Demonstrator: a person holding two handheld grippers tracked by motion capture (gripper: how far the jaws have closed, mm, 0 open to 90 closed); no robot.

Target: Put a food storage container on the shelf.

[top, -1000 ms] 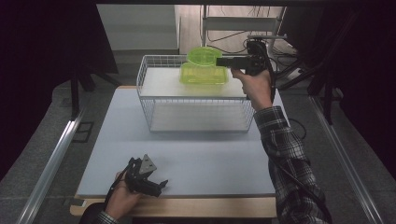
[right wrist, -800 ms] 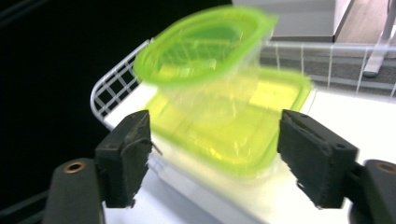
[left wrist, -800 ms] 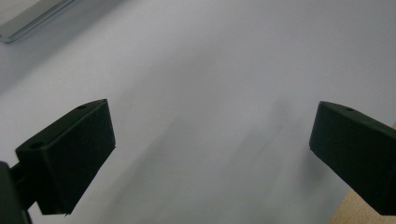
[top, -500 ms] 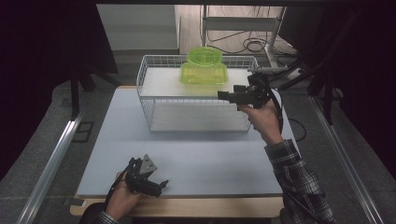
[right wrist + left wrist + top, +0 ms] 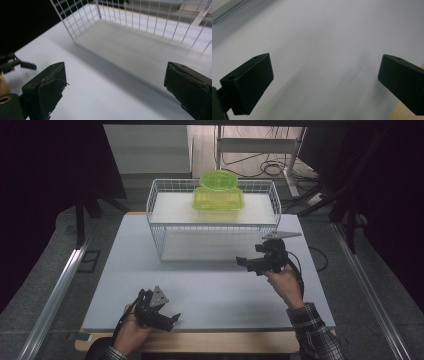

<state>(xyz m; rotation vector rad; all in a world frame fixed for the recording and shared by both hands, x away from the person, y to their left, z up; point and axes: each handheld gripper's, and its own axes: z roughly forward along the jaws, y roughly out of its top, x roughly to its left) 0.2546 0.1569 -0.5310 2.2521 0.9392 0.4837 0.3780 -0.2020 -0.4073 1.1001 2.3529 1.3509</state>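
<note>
A white wire basket (image 5: 160,232) stands at the back middle of the table. Inside it, toward the back, sit a yellow-green rectangular tub (image 5: 218,200) and a round yellow-green container (image 5: 219,179) against it. My right gripper (image 5: 243,263) hovers low in front of the basket's right end, pointing left. Its jaws have just been opening and stand open, nothing between them, as the right gripper view (image 5: 115,82) confirms. My left gripper (image 5: 171,319) rests near the table's front edge, open over bare mat (image 5: 324,75).
A pale grey mat (image 5: 210,285) covers the table, with a wooden edge (image 5: 200,342) at the front. Metal rails run along the floor on both sides, and cables and a frame lie behind the basket. The left gripper (image 5: 15,65) shows far left in the right gripper view.
My right gripper has come away from the green tub, dropping down and toward me to the mat in front of the basket. The tub stays in the basket. The left gripper has not moved.
</note>
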